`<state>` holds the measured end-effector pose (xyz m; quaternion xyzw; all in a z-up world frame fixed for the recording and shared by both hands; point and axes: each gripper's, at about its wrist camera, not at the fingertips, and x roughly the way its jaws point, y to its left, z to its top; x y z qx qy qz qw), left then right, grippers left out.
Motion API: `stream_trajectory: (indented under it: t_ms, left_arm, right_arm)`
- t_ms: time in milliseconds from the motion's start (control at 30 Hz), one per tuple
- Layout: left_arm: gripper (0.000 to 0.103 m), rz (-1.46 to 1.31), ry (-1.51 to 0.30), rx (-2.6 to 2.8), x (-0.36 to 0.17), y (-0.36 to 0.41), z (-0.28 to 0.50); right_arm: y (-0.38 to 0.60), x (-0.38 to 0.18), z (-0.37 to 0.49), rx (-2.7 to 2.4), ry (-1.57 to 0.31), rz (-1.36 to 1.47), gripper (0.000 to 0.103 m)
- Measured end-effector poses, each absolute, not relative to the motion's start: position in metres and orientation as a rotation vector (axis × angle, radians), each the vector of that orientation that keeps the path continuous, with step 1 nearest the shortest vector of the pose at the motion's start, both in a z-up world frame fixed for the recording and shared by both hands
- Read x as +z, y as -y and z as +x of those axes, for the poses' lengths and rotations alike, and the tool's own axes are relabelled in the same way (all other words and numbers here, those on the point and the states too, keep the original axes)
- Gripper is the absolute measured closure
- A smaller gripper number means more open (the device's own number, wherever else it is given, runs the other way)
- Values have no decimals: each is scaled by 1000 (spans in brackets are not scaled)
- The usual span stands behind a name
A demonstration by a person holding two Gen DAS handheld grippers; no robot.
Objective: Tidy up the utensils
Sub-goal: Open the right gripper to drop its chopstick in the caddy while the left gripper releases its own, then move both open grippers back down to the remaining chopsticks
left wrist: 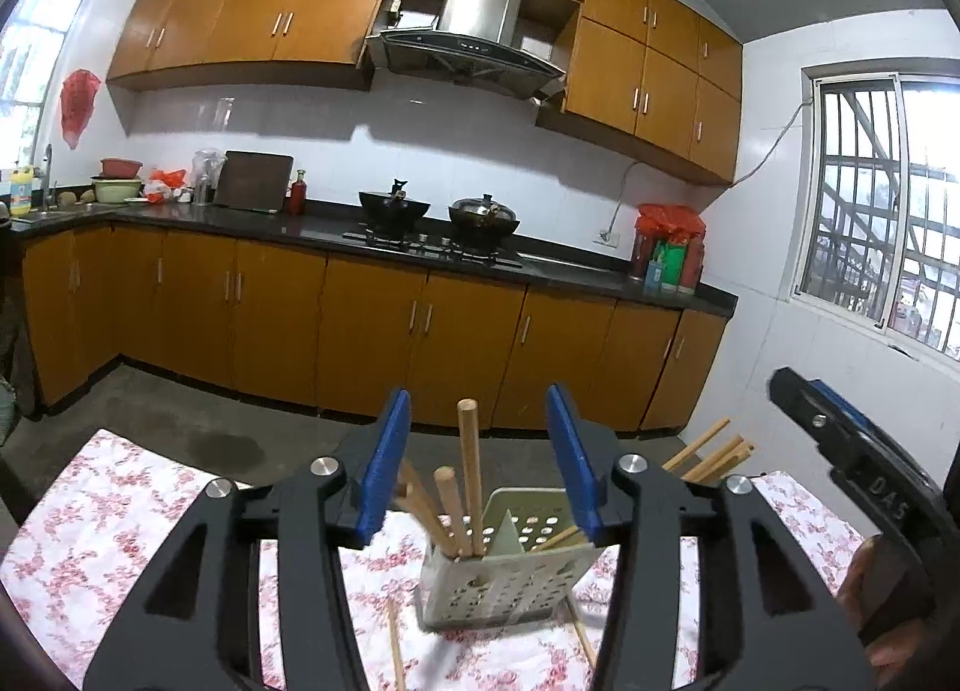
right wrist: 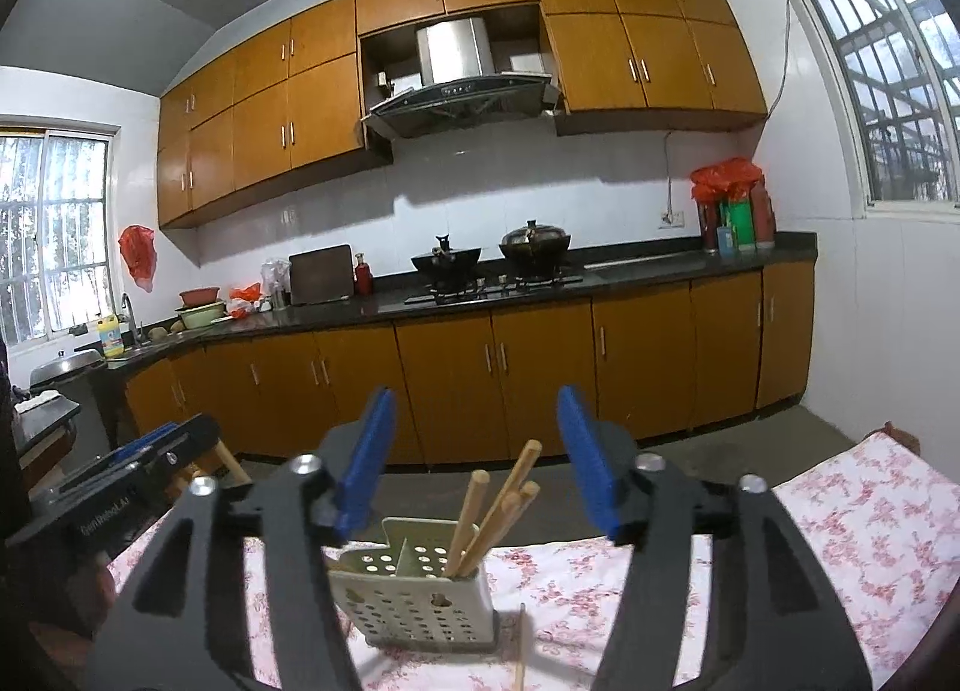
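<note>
Left gripper [left wrist: 480, 451] spread wide, nothing pinched, hovering just short of utensil holder [left wrist: 501, 562]. Right gripper [right wrist: 477, 457] likewise spread and empty, aimed at the same holder from the other side.

Holder: pale, perforated, divided into compartments, upright on floral cloth [left wrist: 120, 511]. Several wooden chopsticks [left wrist: 468, 475] standing in one end compartment, leaning at mixed angles. Loose chopstick [left wrist: 395, 649] flat on the cloth just in front of the holder; another loose stick [left wrist: 582, 637] by its right corner. Further wooden sticks [left wrist: 711, 454] visible past the left gripper's right finger; what they rest on unclear.

Step in hand, as judged: collecting strays into the holder, partly done. Next move likely calls for lowering a gripper to a flat-lying stick, pinching near its middle, tipping it upright, dropping it into the compartment without knocking the light holder over.

Surface: white cloth with pink flowers. Room: kitchen, orange-brown cabinets above and below a dark counter [right wrist: 660, 271], two black woks [right wrist: 445, 260] on the hob, steel range hood [right wrist: 459, 85], barred windows on both sides.
</note>
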<state>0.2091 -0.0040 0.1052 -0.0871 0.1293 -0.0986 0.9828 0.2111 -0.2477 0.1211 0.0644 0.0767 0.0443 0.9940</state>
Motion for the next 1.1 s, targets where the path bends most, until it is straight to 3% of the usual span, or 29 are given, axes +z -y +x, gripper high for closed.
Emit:
stream_trajectory:
  t_ms: [367,733,800,933,1100]
  left_arm:
    - [35,-125,-334,-113,83,-17,161]
    - [30,-76,-580,-79,-1,-22,154]
    - [22,-78,-613,-79,-14,-21,152]
    - [14,-40,-680,-69,-37,-10,151]
    - [15,-37,-741,-77,-59,-7,150]
  right_arm:
    - [284,86,151,10,-238,149,11]
    - [281,-17,141,-14,-545,157,7]
    - [277,-30,142,-1,-595,159,10]
    - [271,-56,148,33,-700,168,34]
    - [259,-76,156,77,-785,157,59]
